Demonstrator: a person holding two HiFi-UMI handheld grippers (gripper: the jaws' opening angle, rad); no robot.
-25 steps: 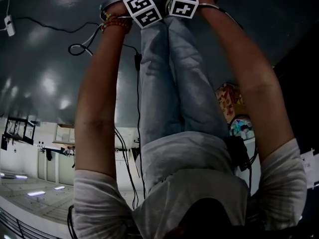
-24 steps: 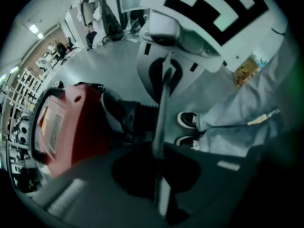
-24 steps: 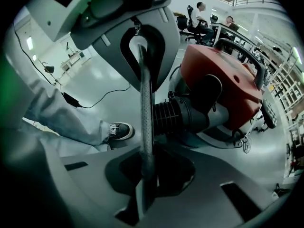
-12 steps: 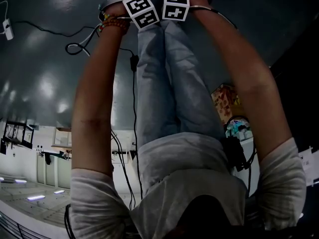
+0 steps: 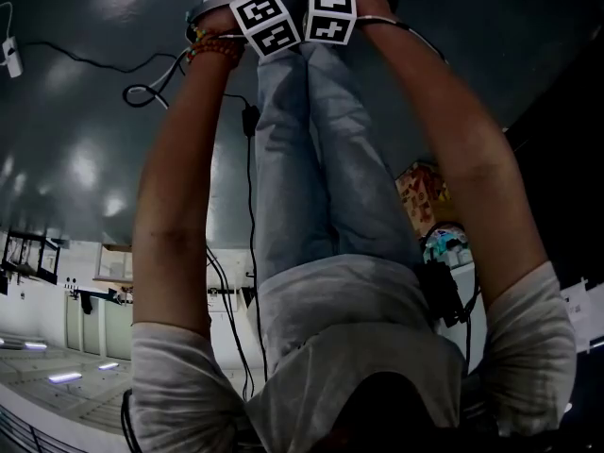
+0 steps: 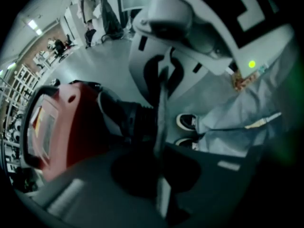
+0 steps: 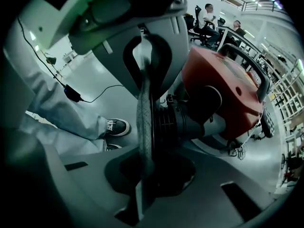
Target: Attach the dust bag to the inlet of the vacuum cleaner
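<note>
The left gripper (image 6: 159, 144) and the right gripper (image 7: 144, 144) meet on the dust bag (image 7: 144, 109), a thin grey sheet with a woven look that both gripper views show edge-on, standing upright. Each pair of jaws is drawn narrow and clamps that edge, and each gripper view shows the other gripper's grey body just behind the sheet.

The bag hangs just beside the black ribbed inlet (image 7: 172, 122) of the red vacuum cleaner (image 7: 225, 91). Whether the bag touches the inlet cannot be told. The vacuum cleaner stands on the pale grey floor (image 7: 95, 75), left of the bag in the left gripper view and right of it in the right gripper view, with a black handle (image 7: 251, 61) along its top.

On the bag's other side are the person's dark shoes (image 7: 117, 126) and jeans (image 7: 61, 113). A black cable (image 7: 97, 95) runs over the floor beyond them.

In the head view both bare arms reach far down, and the two marker cubes (image 5: 269, 22) sit side by side at the far end, almost touching. Far off, people sit at a desk (image 7: 223, 30).
</note>
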